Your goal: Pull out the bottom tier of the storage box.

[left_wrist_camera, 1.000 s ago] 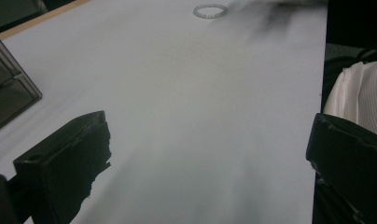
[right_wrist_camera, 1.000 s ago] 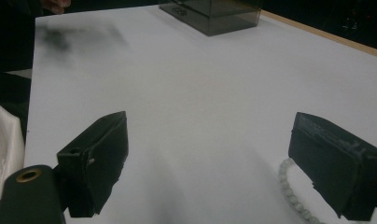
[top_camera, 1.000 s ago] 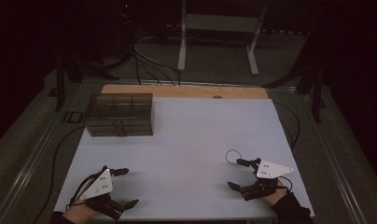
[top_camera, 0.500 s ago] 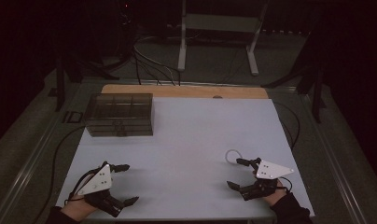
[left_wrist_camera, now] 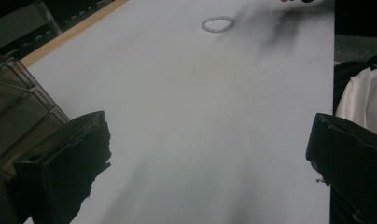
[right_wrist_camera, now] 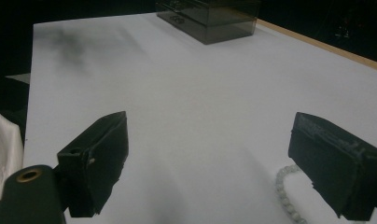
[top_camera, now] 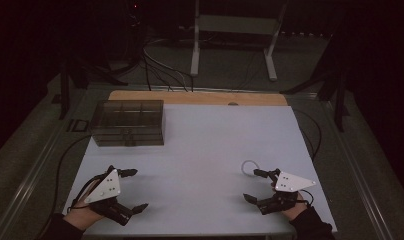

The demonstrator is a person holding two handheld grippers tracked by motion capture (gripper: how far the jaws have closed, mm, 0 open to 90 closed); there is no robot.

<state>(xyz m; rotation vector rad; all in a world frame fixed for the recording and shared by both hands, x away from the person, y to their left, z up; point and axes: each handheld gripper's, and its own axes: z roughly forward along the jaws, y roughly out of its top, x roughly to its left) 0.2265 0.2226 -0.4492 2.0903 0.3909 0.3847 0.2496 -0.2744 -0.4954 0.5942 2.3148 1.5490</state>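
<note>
A small white bead bracelet (top_camera: 250, 167) lies flat on the white table top (top_camera: 210, 145), just beyond my right gripper (top_camera: 251, 185). That gripper stands open near the front right edge, and its far fingertip almost touches the ring. In the right gripper view the beads (right_wrist_camera: 282, 193) curve past the inner side of the right-hand jaw, and the gap of the gripper (right_wrist_camera: 214, 161) is bare. My left gripper (top_camera: 136, 189) is open at the front left, empty, with the bracelet (left_wrist_camera: 218, 24) far ahead of the gripper (left_wrist_camera: 210, 158).
A dark see-through drawer box (top_camera: 128, 122) stands at the back left of the table; the box (left_wrist_camera: 14, 107) is close to the left-hand jaw in the left gripper view, and the box (right_wrist_camera: 210, 16) sits far off in the right one. A wooden strip (top_camera: 197, 97) edges the far side.
The left gripper has drifted slightly forward over the table. The right gripper and the bracelet have stayed where they were.
</note>
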